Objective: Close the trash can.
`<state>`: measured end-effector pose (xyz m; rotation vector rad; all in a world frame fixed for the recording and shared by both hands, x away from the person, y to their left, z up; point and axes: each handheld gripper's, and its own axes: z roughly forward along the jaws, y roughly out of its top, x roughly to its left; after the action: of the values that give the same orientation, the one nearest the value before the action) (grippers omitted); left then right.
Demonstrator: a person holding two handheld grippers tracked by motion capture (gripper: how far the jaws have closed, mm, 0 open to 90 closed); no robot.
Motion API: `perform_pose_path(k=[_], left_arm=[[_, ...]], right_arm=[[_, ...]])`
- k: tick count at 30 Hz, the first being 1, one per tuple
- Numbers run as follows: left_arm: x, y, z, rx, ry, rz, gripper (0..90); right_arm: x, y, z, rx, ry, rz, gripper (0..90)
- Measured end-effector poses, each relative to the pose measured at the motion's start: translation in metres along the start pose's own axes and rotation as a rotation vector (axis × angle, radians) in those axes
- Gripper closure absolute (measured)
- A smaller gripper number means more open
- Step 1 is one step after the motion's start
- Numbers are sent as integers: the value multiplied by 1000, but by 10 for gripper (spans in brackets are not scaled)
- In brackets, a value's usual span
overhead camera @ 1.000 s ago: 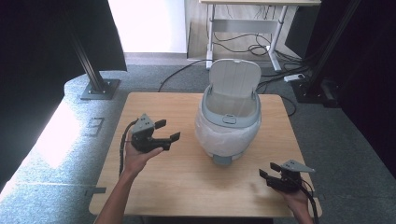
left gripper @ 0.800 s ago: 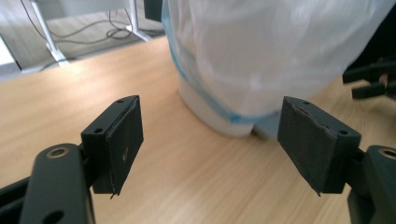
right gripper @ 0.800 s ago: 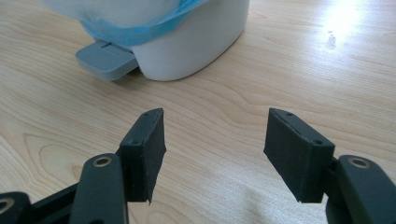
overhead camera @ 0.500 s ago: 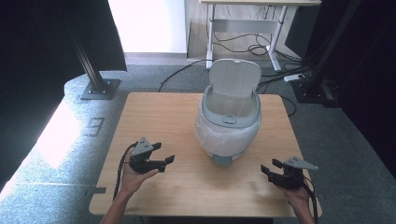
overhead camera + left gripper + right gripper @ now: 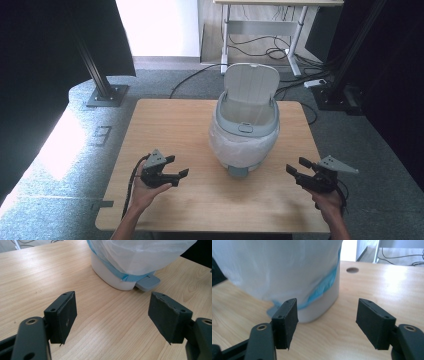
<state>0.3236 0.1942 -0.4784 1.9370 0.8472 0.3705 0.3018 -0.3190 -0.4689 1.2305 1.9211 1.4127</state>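
1. A white plastic pedal bin (image 5: 246, 131) with its grey lid raised and a translucent liner bag (image 5: 140, 255) draped over its rim stands at the middle of the pale wooden counter (image 5: 170, 125).
2. The left gripper (image 5: 176, 176) and right gripper (image 5: 295, 171) hover low on either side of it, jaws released and empty.
3. The work appears to be at the approach; the next move likely calls for closing in on the liner.
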Motion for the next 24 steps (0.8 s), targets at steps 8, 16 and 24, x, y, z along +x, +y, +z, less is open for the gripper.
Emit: perform_pose_path(k=[8, 16, 24], left_arm=[[0, -4, 5, 19, -6, -14, 230], [-3, -4, 11, 29, -30, -7, 232], [-1, -4, 7, 19, -32, -18, 231]], right_arm=[[0, 44, -2, -34, 29, -13, 316], [-2, 87, 6, -47, 56, -24, 312], [0, 112, 13, -59, 73, -30, 309]])
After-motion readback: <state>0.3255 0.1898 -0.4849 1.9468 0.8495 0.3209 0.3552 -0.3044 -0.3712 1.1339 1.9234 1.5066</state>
